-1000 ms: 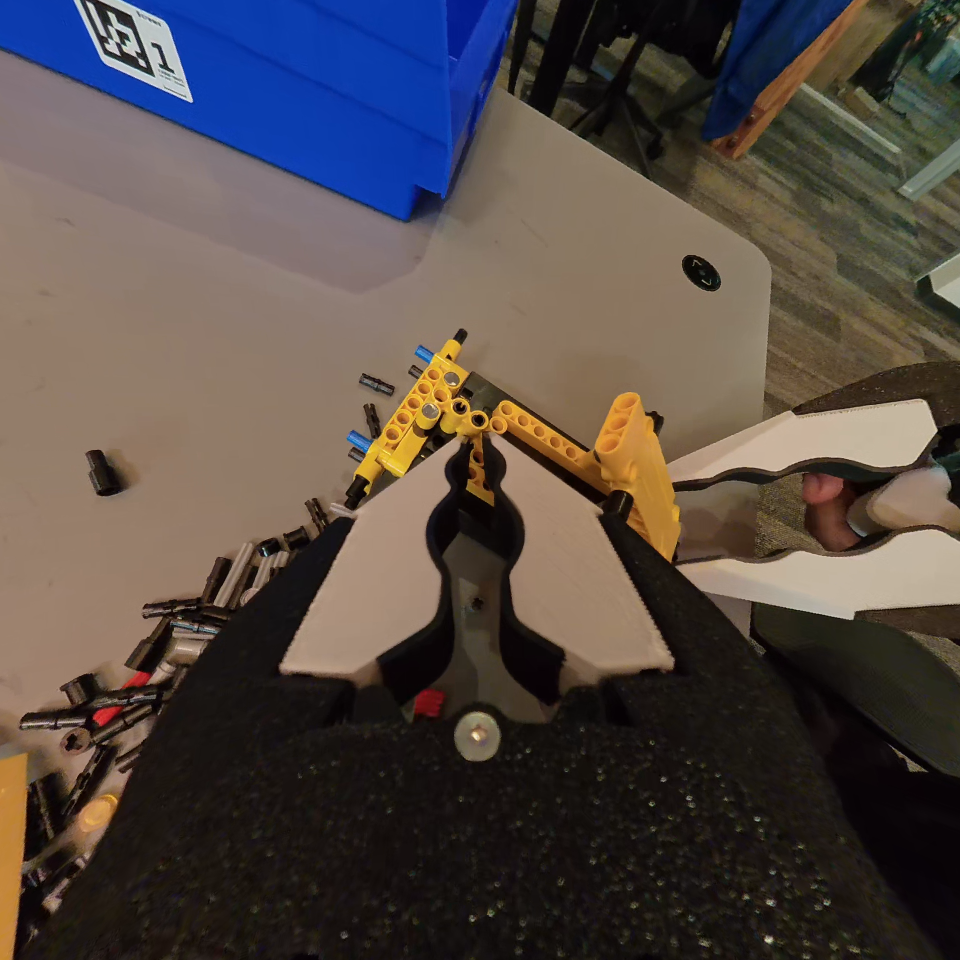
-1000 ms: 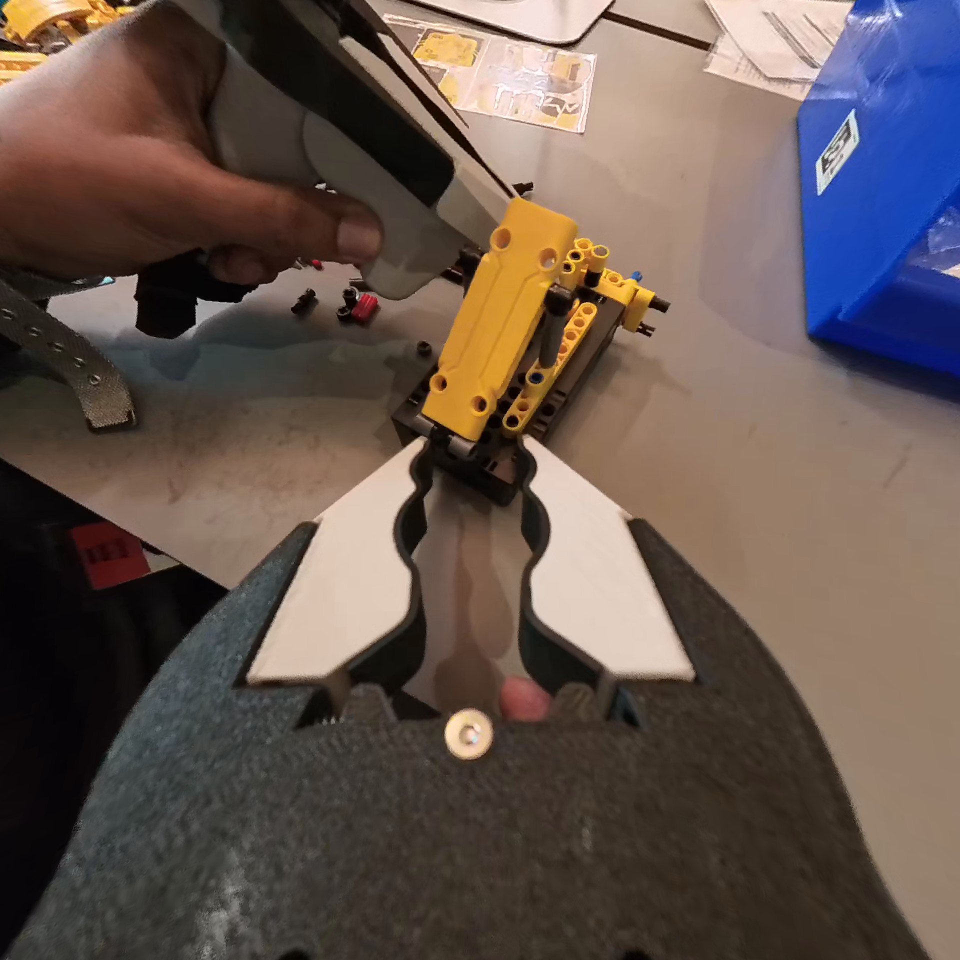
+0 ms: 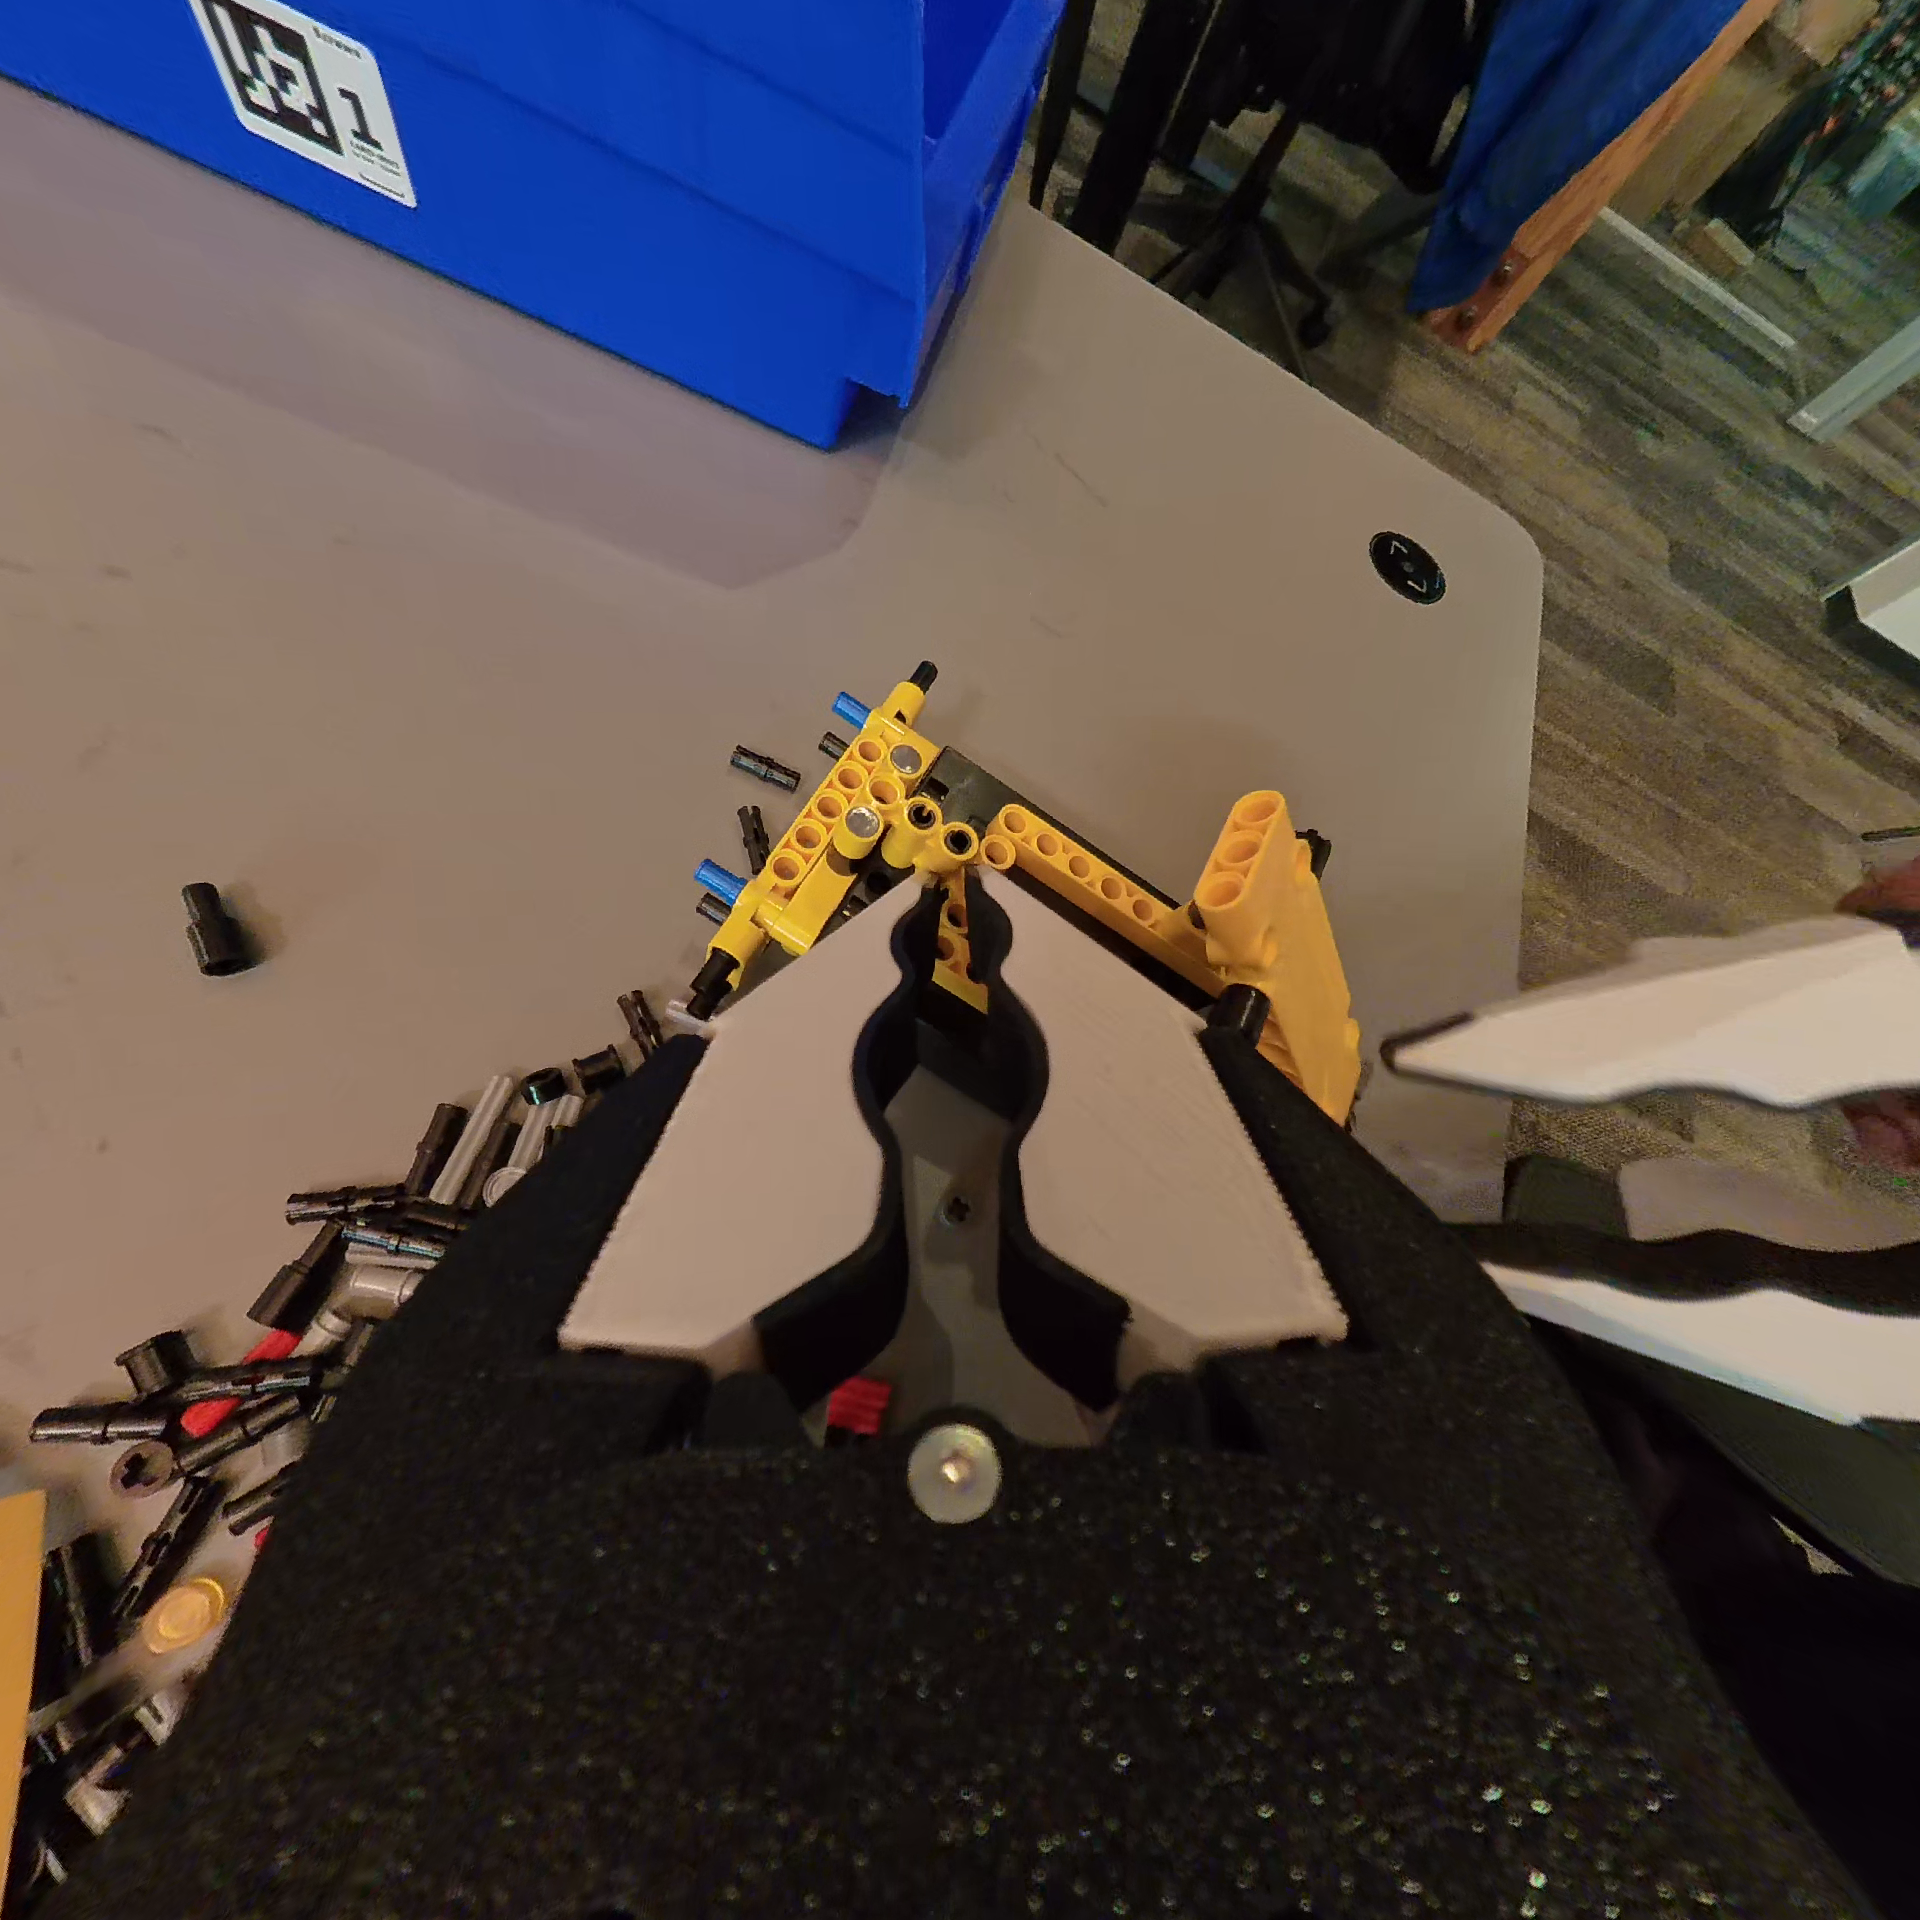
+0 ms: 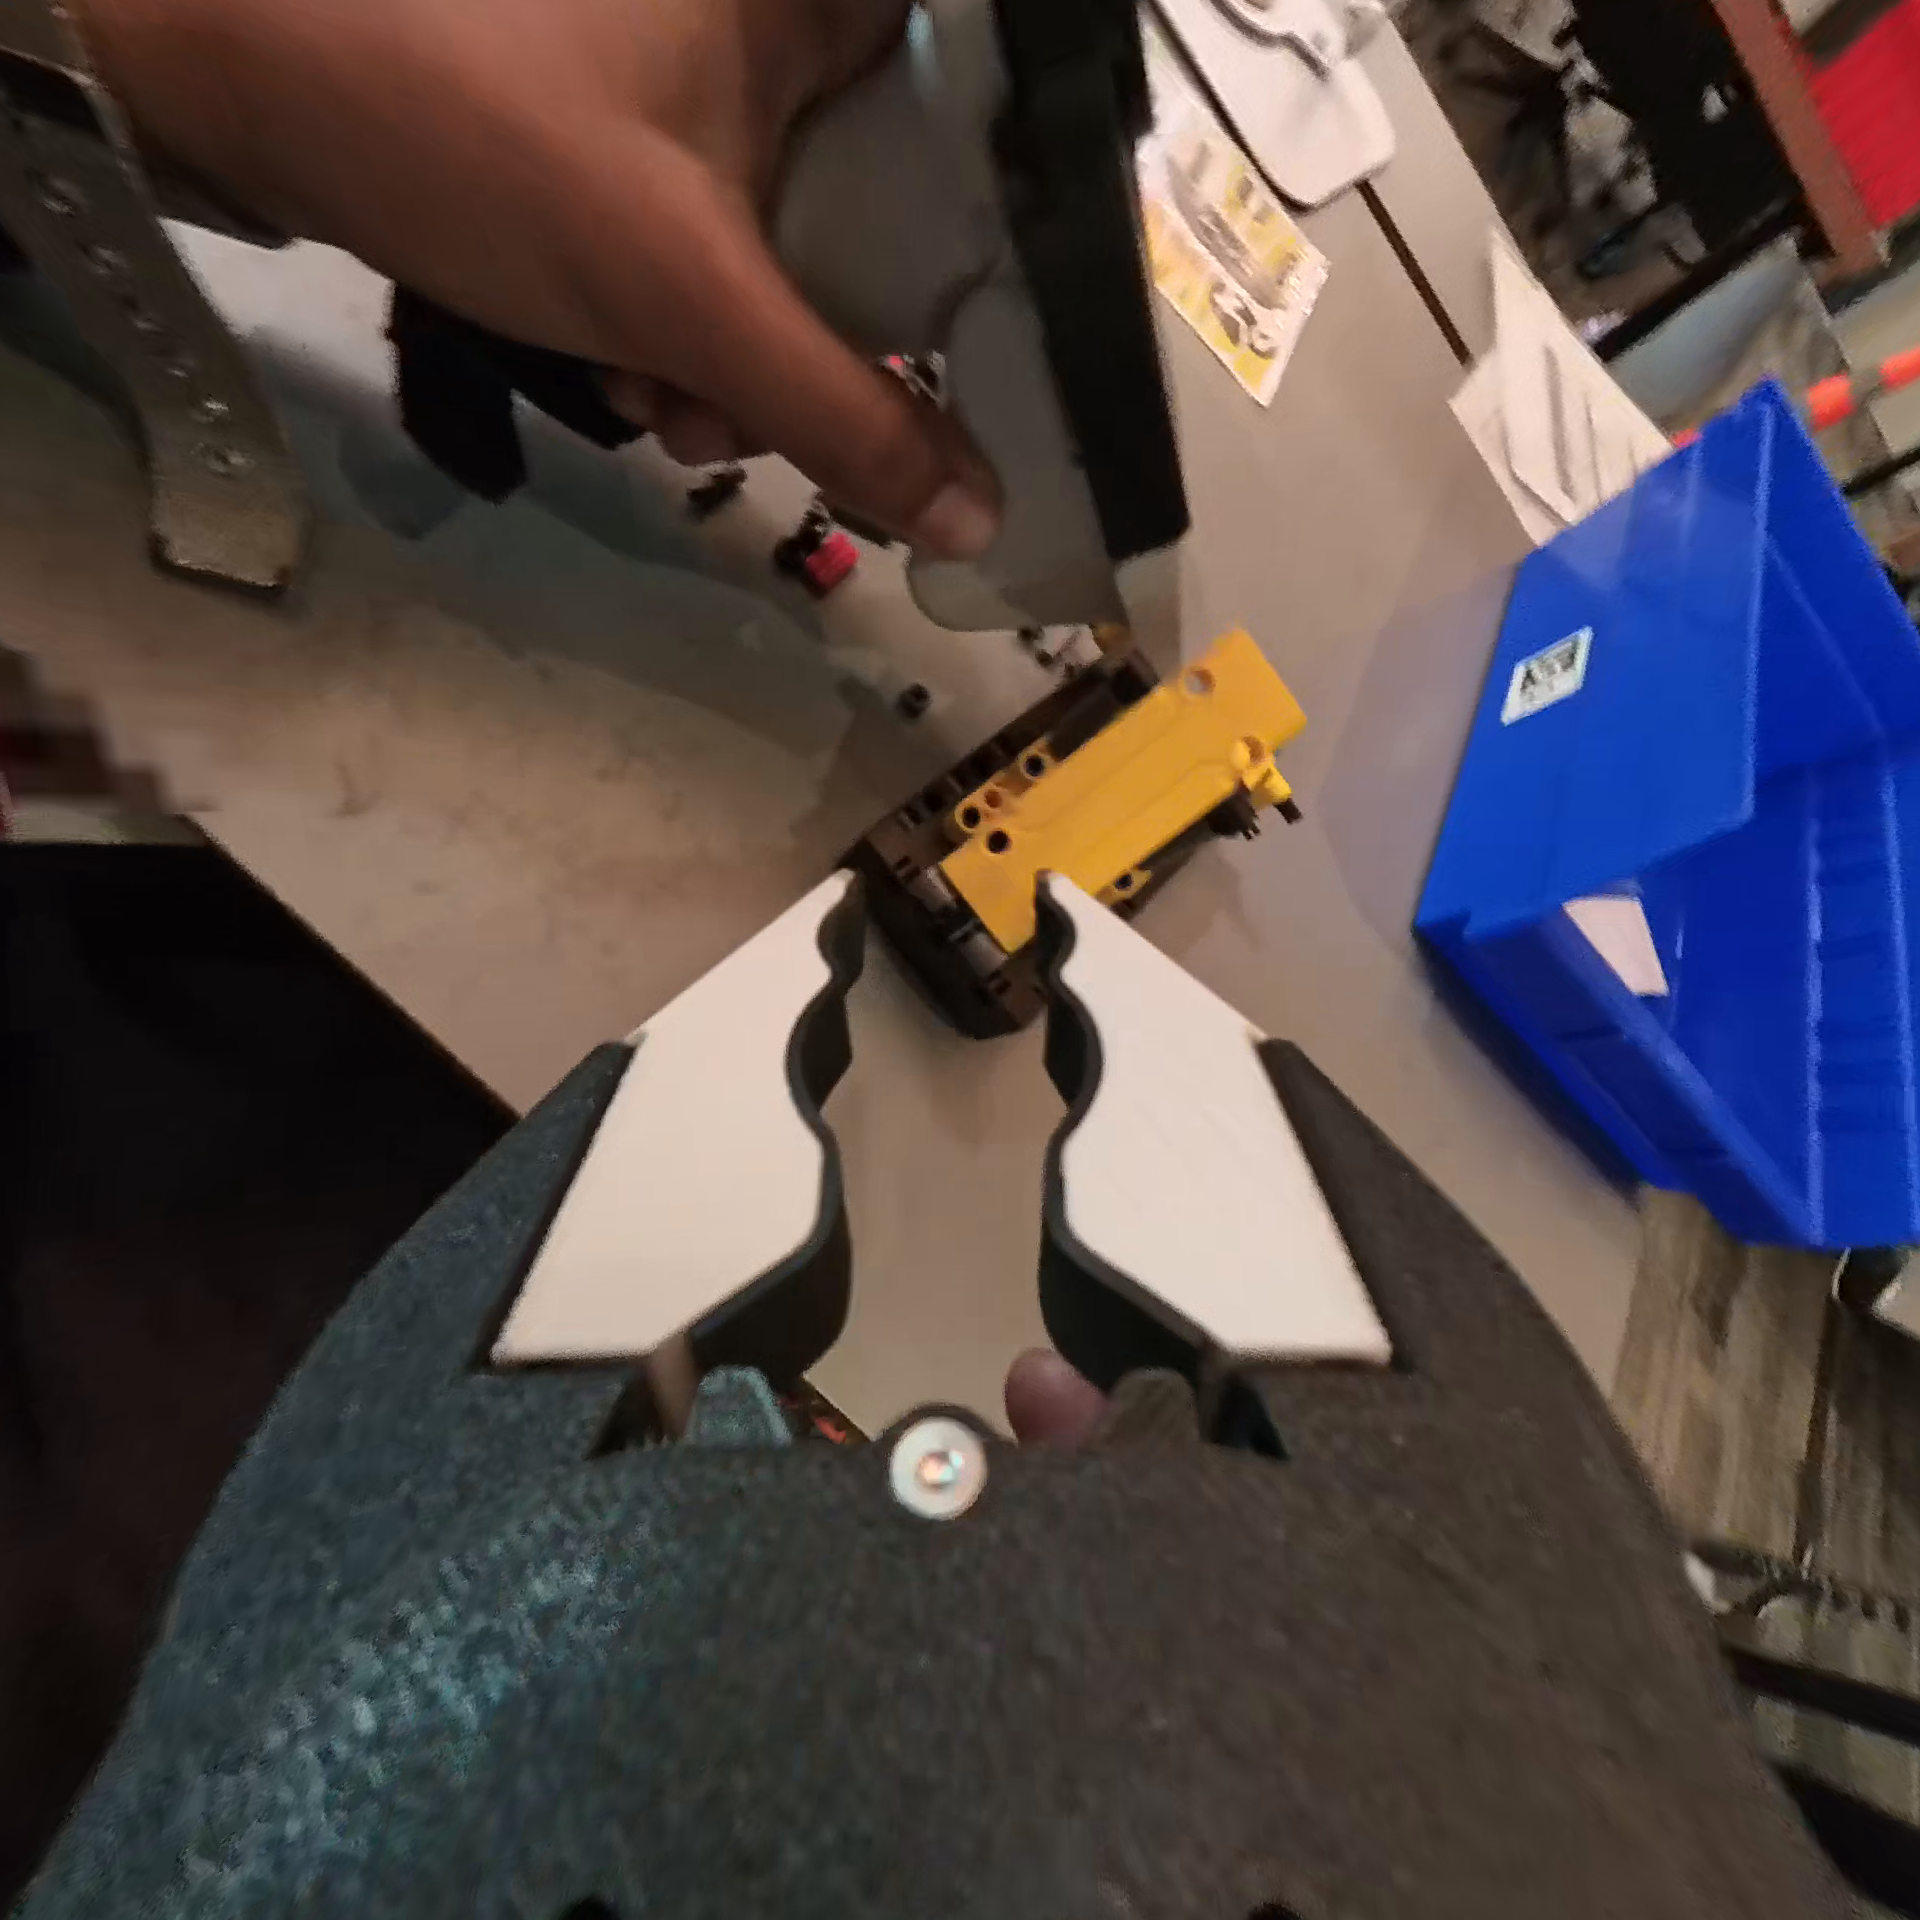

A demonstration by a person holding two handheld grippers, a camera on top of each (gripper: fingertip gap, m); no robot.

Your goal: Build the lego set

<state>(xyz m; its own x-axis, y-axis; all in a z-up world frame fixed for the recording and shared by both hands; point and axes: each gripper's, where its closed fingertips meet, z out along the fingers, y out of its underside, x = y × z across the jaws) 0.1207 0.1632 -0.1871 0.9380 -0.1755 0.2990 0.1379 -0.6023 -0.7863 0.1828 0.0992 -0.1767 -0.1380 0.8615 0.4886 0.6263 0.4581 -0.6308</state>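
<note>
A yellow and black brick assembly (image 3: 1049, 862) stands on the grey table (image 3: 416, 727). My left gripper (image 3: 951, 883) is shut on a yellow beam at the assembly's middle. A tall yellow panel (image 3: 1278, 966) forms its right side. In the right wrist view my right gripper (image 4: 948, 888) is open. Its jaws stand apart around the near end of the assembly's black frame (image 4: 966, 966), under the yellow panel (image 4: 1122, 790); contact cannot be told. A hand (image 4: 623, 239) holds the left gripper above. The right gripper's white fingers (image 3: 1662, 1039) show blurred just right of the panel.
A blue bin (image 3: 623, 156) stands at the back, also in the right wrist view (image 4: 1714, 883). Loose black, grey and red pins (image 3: 312, 1299) lie at the left, with a single black connector (image 3: 213, 928). The table edge is close on the right. Printed sheets (image 4: 1236, 239) lie farther off. Spacing between my two grippers at the tips: around 9 cm.
The right gripper has turned and drawn back a little to the right of the yellow panel; its view is now blurred. The left gripper keeps its hold and has not moved.
</note>
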